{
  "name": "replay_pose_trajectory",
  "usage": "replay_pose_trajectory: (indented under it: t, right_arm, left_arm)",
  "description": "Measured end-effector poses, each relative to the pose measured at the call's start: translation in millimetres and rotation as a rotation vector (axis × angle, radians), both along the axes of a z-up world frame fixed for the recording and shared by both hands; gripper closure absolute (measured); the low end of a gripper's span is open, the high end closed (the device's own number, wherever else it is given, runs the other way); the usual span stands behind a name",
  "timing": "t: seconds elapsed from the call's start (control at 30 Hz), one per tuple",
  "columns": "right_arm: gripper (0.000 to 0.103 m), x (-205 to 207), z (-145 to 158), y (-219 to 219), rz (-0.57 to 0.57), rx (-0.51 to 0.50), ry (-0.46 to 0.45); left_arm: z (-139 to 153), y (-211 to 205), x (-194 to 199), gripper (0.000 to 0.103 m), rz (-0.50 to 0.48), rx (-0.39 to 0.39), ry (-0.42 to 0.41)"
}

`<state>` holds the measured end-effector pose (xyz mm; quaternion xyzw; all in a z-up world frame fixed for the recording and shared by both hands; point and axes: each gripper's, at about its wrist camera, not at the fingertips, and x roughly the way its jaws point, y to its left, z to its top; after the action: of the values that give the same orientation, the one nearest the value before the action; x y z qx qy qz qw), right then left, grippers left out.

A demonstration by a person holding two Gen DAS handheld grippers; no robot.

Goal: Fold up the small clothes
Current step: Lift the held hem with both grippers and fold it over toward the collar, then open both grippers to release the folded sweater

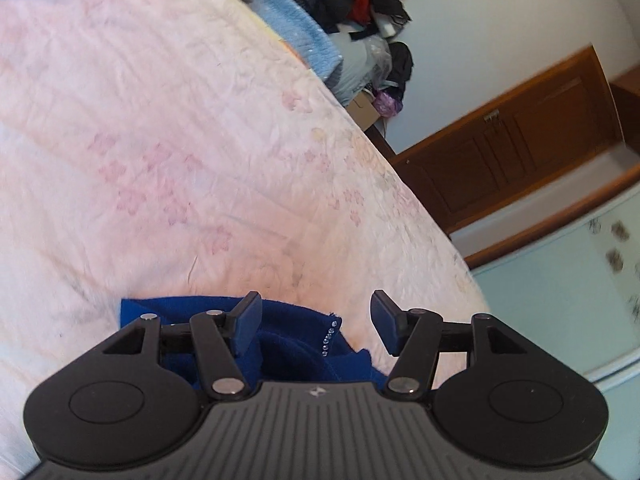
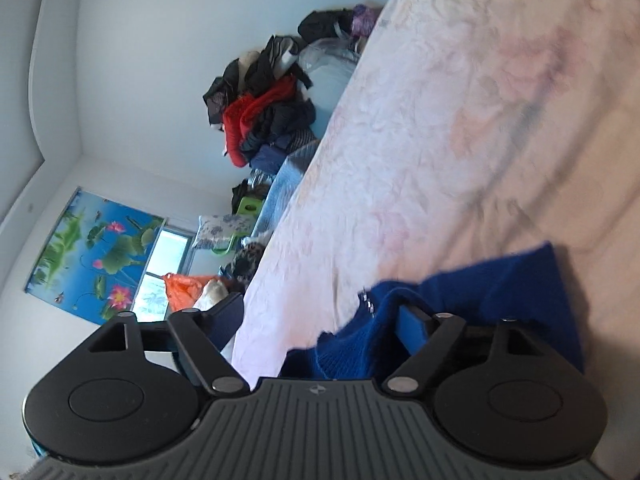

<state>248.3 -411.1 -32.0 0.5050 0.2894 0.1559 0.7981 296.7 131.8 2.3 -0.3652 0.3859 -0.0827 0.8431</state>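
Observation:
A small royal-blue knitted garment (image 1: 296, 344) with a row of rhinestones lies on the pale pink floral bedsheet (image 1: 180, 140), close under both grippers. My left gripper (image 1: 316, 326) is open, its fingers spread above the garment's edge, holding nothing. In the right wrist view the same blue garment (image 2: 500, 292) lies bunched on the sheet (image 2: 460, 120). My right gripper (image 2: 320, 320) is open; its right finger (image 2: 412, 326) sits against the bunched knit and its left finger hangs past the bed's edge.
A pile of dark and red clothes (image 2: 264, 108) and a light blue blanket (image 1: 296, 28) lie at the bed's far end. A brown wooden door (image 1: 520, 136) stands beyond the bed edge. A lotus poster (image 2: 88, 248) and window are on the wall.

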Motion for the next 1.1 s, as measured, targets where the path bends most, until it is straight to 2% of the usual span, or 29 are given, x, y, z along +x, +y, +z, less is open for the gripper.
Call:
replay_pose_trajectory:
  t: [0.1, 0.2, 0.27, 0.33, 0.43, 0.47, 0.5, 0.53, 0.57, 0.6, 0.67, 0.7, 0.73, 0.83, 0.9, 0.93, 0.97, 1.0, 1.03, 1.1]
  right_arm:
    - [0.023, 1, 2, 1, -0.048, -0.038, -0.015]
    - [0.021, 3, 1, -2, -0.070, -0.042, -0.035]
    - [0.021, 2, 3, -4, -0.077, -0.075, -0.044]
    - [0.021, -2, 11, 4, -0.030, -0.139, -0.073]
    - [0.017, -3, 19, 26, 0.124, -0.220, -0.091]
    - [0.015, -2, 19, 35, 0.175, -0.250, -0.088]
    - [0.012, -2, 19, 35, 0.175, -0.250, -0.088]
    - [0.013, 0, 19, 44, 0.220, -0.281, -0.082]
    - [0.013, 5, 17, 58, 0.265, -0.342, -0.059]
    - [0.013, 8, 15, 61, 0.261, -0.368, -0.045]
    - [0.012, 10, 13, 62, 0.245, -0.386, -0.033]
    - [0.013, 12, 10, 60, 0.201, -0.415, -0.014]
    - [0.013, 10, 9, 54, 0.094, -0.489, 0.029]
    - [0.010, 3, 11, 51, 0.054, -0.516, 0.011]
    - [0.009, -6, 16, 55, 0.077, -0.528, -0.026]
    - [0.008, -15, 22, 69, 0.113, -0.580, -0.067]
    - [0.006, -15, 22, 69, 0.113, -0.580, -0.067]
    - [0.005, -19, 27, 87, 0.185, -0.632, -0.093]
    - [0.004, -19, 27, 87, 0.185, -0.632, -0.093]
    - [0.004, -19, 25, 103, 0.267, -0.657, -0.101]
  left_arm:
    - [7, -18, -8, 0.044, -0.128, 0.163, -0.039]
    - [13, -49, -28, 0.044, -0.299, 0.430, -0.114]
    - [16, -72, -43, 0.044, -0.439, 0.573, -0.181]
    - [14, -95, -57, 0.044, -0.549, 0.715, -0.237]
    - [3, -126, -57, 0.044, -0.612, 0.881, -0.263]
    - [-1, -133, -53, 0.044, -0.606, 0.912, -0.257]
    - [-4, -139, -46, 0.044, -0.582, 0.932, -0.253]
    - [-6, -142, -38, 0.043, -0.534, 0.952, -0.254]
    - [-7, -142, -29, 0.042, -0.459, 0.976, -0.258]
    - [-8, -138, -19, 0.041, -0.365, 1.008, -0.248]
    - [-10, -126, 2, 0.042, -0.167, 1.084, -0.152]
    - [-10, -115, 11, 0.043, -0.082, 1.113, -0.089]
    - [-9, -106, 14, 0.043, -0.042, 1.110, -0.058]
    - [-1, -82, 2, 0.043, -0.057, 1.025, -0.072]
    - [3, -76, -11, 0.042, -0.058, 1.006, -0.079]
    - [5, -75, -19, 0.042, -0.068, 0.992, -0.091]
    - [7, -75, -27, 0.039, -0.088, 0.972, -0.111]
    - [6, -77, -34, 0.030, -0.118, 0.954, -0.131]
    - [5, -77, -41, 0.026, -0.137, 0.943, -0.142]
    - [-1, -78, -54, 0.025, -0.149, 0.945, -0.129]
